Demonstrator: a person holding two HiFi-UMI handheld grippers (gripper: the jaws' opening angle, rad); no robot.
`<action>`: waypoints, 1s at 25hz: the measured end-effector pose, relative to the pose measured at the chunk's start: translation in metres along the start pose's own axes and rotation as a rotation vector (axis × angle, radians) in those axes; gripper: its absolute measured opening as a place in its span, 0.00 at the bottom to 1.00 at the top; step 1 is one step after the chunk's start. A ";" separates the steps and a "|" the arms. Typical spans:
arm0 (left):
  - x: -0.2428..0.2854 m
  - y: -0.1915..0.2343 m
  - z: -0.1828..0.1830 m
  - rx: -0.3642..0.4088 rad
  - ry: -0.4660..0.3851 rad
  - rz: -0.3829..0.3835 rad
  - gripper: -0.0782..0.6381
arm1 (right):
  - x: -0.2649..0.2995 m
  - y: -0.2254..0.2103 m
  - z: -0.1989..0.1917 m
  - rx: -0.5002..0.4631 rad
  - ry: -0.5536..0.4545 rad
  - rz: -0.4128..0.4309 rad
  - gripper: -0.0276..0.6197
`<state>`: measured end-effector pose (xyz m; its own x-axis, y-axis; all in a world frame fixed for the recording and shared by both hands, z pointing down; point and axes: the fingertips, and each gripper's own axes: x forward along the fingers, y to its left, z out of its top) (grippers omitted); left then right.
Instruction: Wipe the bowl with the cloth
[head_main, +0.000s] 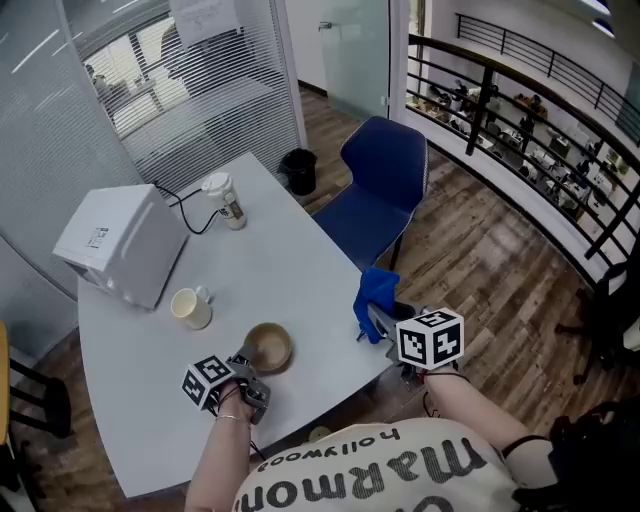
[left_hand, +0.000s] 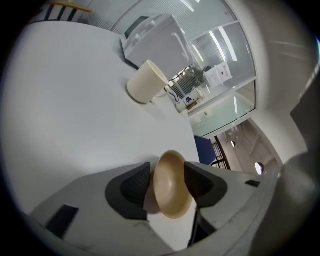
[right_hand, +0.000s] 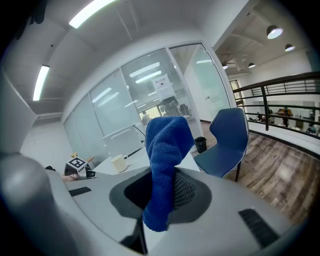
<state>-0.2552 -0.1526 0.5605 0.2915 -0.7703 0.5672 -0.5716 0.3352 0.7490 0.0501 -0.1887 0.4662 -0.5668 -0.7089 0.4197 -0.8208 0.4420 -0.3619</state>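
Spread wide, the left gripper (left_hand: 167, 182) has let go: its jaws stand to either side of the wooden bowl (left_hand: 171, 184) and the pads do not pinch it. In the head view the bowl (head_main: 268, 347) sits upright on the white table (head_main: 270, 240) near the front edge, just ahead of the left gripper (head_main: 245, 366).

To the right, the right gripper (right_hand: 161, 192) is clamped on a blue microfibre cloth (right_hand: 167, 150), which rises out of the jaws and flops over at the top. Seen from the head, the cloth (head_main: 377, 295) is held at the table's right edge by the right gripper (head_main: 374, 322), apart from the bowl.

Just behind the bowl stands a cream mug (head_main: 190, 307). Farther back sit a white boxy appliance (head_main: 120, 243), whose small label is too small to read, and a lidded paper cup (head_main: 225, 200) with a printed sleeve that is also unreadable. A dark cable (head_main: 190, 215) runs between them.

Beyond the table stand a blue chair (head_main: 380, 180) and a black waste bin (head_main: 298, 170). A paper sheet (head_main: 205, 18) hangs on the glass wall, its print illegible. The person's shirt (head_main: 380, 470) carries upside-down lettering that appears to read "hollywood" over larger "Marmon", cut off.
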 end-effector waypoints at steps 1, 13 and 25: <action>-0.007 -0.002 0.006 0.011 -0.040 -0.009 0.43 | -0.001 0.000 0.001 0.002 -0.003 0.015 0.14; -0.109 -0.049 0.038 0.293 -0.350 -0.035 0.10 | -0.005 0.031 0.044 -0.019 -0.055 0.225 0.14; -0.164 -0.142 -0.024 0.630 -0.448 -0.114 0.10 | -0.040 0.034 0.042 -0.142 -0.032 0.290 0.14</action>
<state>-0.2030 -0.0613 0.3694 0.1133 -0.9720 0.2057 -0.9235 -0.0267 0.3827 0.0473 -0.1683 0.4025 -0.7775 -0.5585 0.2890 -0.6287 0.6987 -0.3414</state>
